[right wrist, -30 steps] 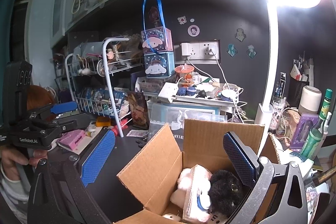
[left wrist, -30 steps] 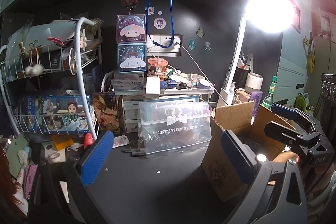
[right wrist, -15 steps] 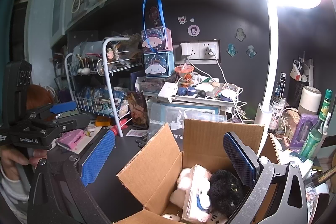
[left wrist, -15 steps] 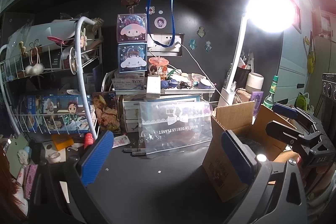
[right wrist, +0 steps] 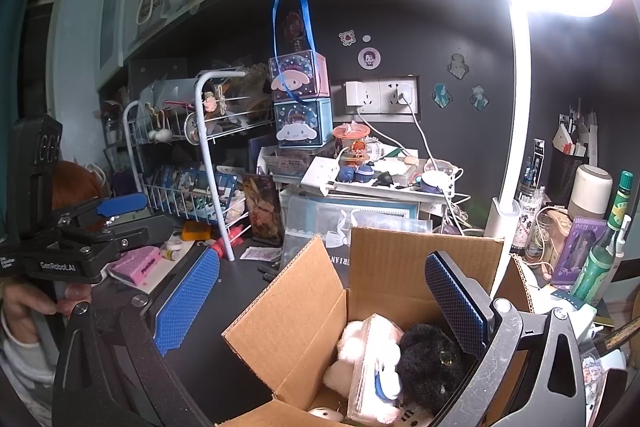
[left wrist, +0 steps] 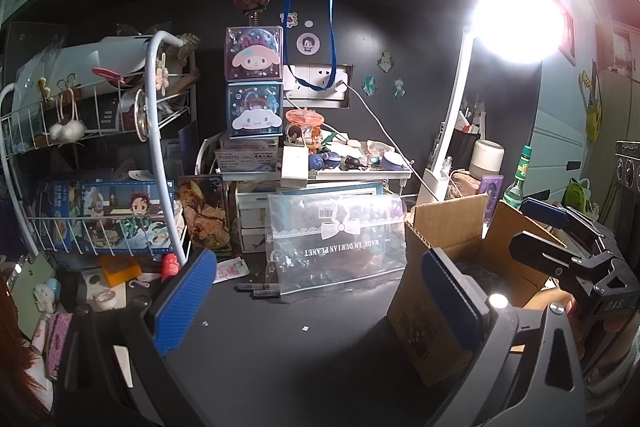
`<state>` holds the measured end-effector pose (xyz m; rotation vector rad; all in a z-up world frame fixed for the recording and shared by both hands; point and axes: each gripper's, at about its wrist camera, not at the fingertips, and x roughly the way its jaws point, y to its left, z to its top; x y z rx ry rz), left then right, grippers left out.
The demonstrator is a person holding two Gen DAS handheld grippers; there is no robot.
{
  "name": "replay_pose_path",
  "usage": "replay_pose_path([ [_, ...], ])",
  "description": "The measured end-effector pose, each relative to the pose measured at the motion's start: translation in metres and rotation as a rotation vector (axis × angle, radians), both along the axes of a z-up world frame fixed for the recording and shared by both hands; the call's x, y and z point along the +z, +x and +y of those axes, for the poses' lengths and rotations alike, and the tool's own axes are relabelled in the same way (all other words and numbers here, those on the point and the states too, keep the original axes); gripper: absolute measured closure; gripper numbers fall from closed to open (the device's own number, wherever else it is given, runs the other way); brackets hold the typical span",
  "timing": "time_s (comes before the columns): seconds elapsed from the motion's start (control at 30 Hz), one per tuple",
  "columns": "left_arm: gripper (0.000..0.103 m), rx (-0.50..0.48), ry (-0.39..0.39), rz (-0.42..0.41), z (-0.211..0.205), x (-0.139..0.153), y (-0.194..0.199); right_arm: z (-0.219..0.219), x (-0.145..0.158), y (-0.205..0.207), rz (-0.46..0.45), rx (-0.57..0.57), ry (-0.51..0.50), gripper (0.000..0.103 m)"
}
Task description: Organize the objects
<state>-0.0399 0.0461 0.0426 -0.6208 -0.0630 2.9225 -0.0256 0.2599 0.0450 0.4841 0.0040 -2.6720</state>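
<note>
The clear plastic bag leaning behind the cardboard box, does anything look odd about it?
Yes. The clear plastic bag stands upside down: its printed line "MADE IN DURIAN PLANET" reads inverted, below the white bow. It leans against the white drawer unit, left of the cardboard box.

Hidden and cut-off parts

The open brown cardboard box (right wrist: 384,267) runs off the bottom edge of the right wrist view; the white plush toy (right wrist: 352,347) and black furry plush (right wrist: 428,359) inside are partly covered. The glaring white desk lamp head (left wrist: 516,23) washes out detail at upper right.
</note>
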Motion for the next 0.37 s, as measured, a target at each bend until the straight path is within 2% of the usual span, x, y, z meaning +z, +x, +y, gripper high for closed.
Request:
replay_pose_path([
  [0.37,0.001,0.003,-0.002,-0.003,-0.0025,0.0002,-0.0015,0.0005,-0.0001,-0.0009,-0.001,0.001,0.0,0.0],
])
